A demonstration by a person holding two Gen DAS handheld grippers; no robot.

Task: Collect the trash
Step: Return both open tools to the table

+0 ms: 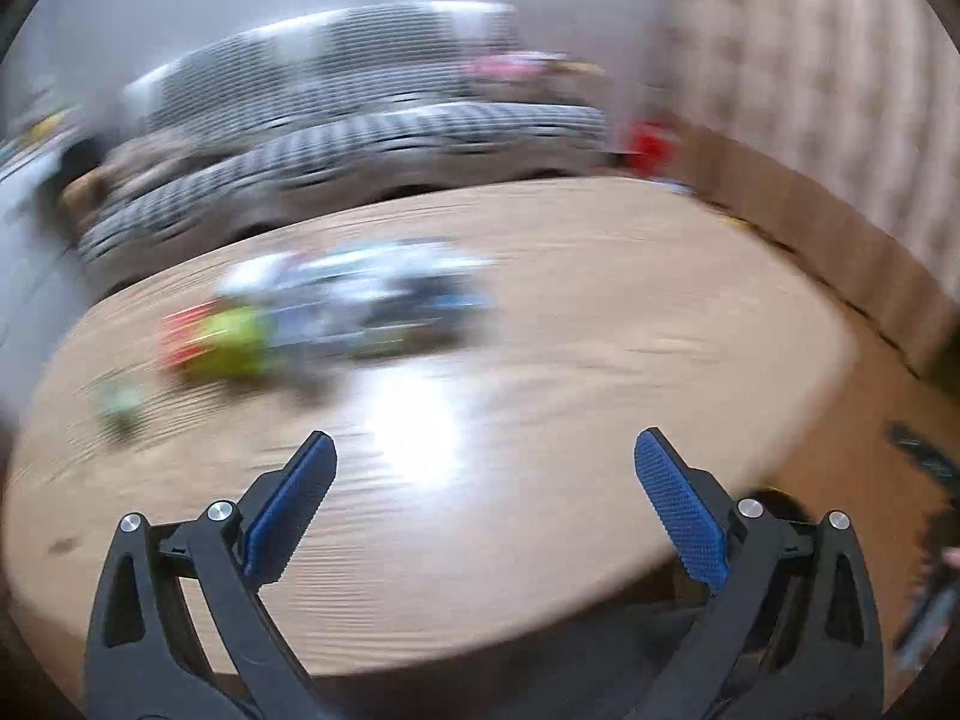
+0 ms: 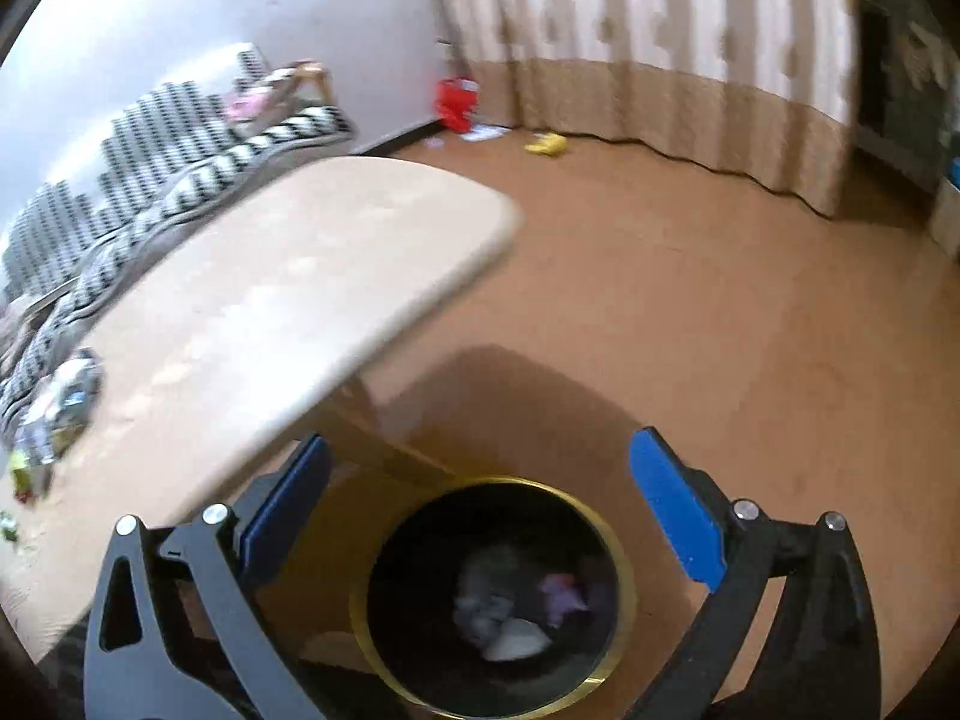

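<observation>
The left gripper (image 1: 485,450) is hanging over the near edge of the wooden table (image 1: 600,312) with its jaws spread as wide as they go and nothing between the blue pads (image 1: 681,510). The left wrist view is smeared by motion blur, so the details on the table are hard to make out. A pile of trash (image 1: 354,294) is lying toward the table's far left part, showing as a mix of white, blue, yellow-green and red wrappers, and a small green scrap (image 1: 120,402) is sitting apart from it nearer the left edge. Beyond the table's far edge a sofa (image 1: 336,90) with a black-and-white cover is standing against the wall. The right gripper (image 2: 480,459) is hovering above a round black bin (image 2: 492,600) with a gold rim, which is standing on the brown floor (image 2: 720,330) just beside the table's near right corner. Its jaws are also standing fully apart and holding nothing. Inside the bin, crumpled white, grey and purple pieces (image 2: 510,606) are lying at the bottom. A patterned curtain (image 2: 660,48) is hanging along the far wall, and a red container (image 2: 456,102) and a yellow object (image 2: 546,144) are lying on the floor near it.
</observation>
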